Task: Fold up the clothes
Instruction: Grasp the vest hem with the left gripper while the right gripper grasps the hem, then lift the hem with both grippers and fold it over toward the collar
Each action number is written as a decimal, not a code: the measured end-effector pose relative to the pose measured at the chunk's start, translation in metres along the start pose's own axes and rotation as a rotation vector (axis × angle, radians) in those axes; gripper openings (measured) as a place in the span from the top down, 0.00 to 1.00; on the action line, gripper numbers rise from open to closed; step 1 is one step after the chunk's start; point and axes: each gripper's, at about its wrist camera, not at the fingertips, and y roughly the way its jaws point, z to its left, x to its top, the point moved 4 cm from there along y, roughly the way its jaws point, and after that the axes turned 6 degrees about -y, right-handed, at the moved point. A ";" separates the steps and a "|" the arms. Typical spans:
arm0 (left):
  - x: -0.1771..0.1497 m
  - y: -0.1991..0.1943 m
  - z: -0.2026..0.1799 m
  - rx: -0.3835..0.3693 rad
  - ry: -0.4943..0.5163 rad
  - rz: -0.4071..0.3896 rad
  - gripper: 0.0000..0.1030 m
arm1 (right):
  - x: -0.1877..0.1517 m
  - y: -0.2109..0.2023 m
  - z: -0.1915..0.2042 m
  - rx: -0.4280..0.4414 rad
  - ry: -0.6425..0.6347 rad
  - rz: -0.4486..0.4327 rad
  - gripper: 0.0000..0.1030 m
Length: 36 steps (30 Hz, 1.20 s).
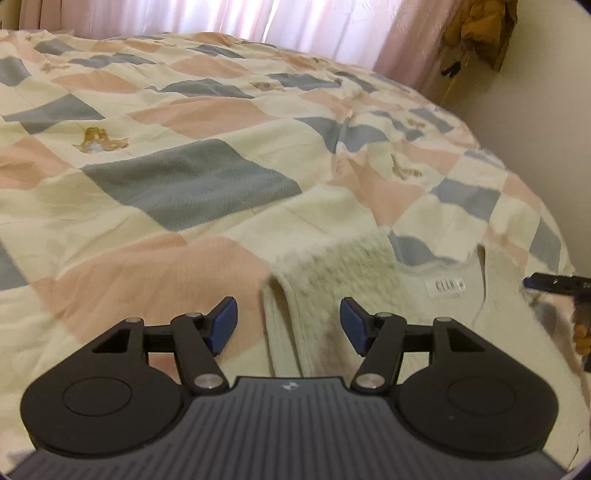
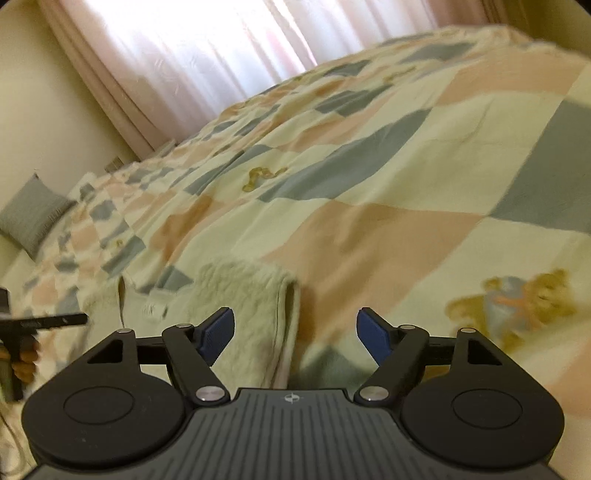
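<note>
On the bed, near its front edge, lies a cream fleece garment, spread over a checkered quilt of pink, grey-blue and cream squares with little bear prints.

Left claw is spread wide with nothing between the blue pads. It hangs right over the garment's left part: the folded edge with its seam runs up between the two fingers, fuzzy lining showing just ahead of them. Whether the pads touch the fabric, can't tell. A white label sits on the garment a bit to the right, beside the neck opening. Further right, at the frame's edge, a dark finger of the other tool pokes in over the garment.

Right claw is also wide, holding nothing. From its camera the garment lies under and ahead of the left finger, its folded edge ending about midway between the fingers; the right finger is over bare quilt, with a bear print off to the right.

Pink curtains hang behind the bed, a grey pillow sits at the far end, and a brown coat hangs by the wall. Both views are a little motion-blurred.
</note>
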 end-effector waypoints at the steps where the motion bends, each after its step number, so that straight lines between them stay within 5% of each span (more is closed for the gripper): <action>1: 0.002 0.003 0.003 -0.019 -0.015 -0.005 0.44 | 0.002 0.008 -0.003 0.013 0.016 0.000 0.26; 4: 0.008 0.012 0.008 -0.071 -0.053 -0.023 0.47 | 0.008 0.029 -0.008 0.052 0.060 0.002 0.26; 7: 0.009 0.015 0.006 -0.111 -0.066 -0.022 0.73 | 0.009 0.042 -0.006 0.081 0.078 0.011 0.28; 8: 0.008 0.014 0.003 -0.119 -0.062 -0.021 0.76 | 0.009 0.043 -0.002 0.097 0.064 0.021 0.40; 9: 0.007 0.010 0.000 -0.120 -0.042 -0.024 0.88 | 0.008 0.044 0.002 0.113 0.050 0.031 0.52; 10: 0.006 0.006 -0.003 -0.121 -0.022 -0.027 0.89 | 0.007 0.042 0.006 0.125 0.035 0.035 0.81; 14: 0.003 -0.035 -0.017 -0.145 0.045 -0.076 0.91 | 0.007 0.003 0.022 0.122 -0.041 -0.018 0.91; 20: -0.027 -0.157 -0.059 -0.202 0.158 -0.198 0.91 | -0.012 -0.112 0.074 0.173 -0.252 -0.175 0.91; 25: -0.122 -0.263 -0.090 -0.212 0.204 -0.286 0.87 | -0.103 -0.215 0.127 0.130 -0.442 -0.245 0.90; 27: -0.173 -0.289 -0.098 -0.155 0.215 -0.281 0.73 | -0.153 -0.241 0.151 0.059 -0.563 -0.206 0.85; 29: -0.225 -0.302 -0.104 -0.059 0.263 -0.240 0.68 | -0.209 -0.250 0.168 -0.071 -0.663 -0.103 0.58; 32: -0.284 -0.305 -0.113 0.074 0.353 -0.149 0.68 | -0.282 -0.257 0.186 -0.260 -0.810 0.029 0.56; 36: -0.328 -0.293 -0.142 0.277 0.656 -0.140 0.67 | -0.317 -0.267 0.206 -0.388 -0.939 0.033 0.55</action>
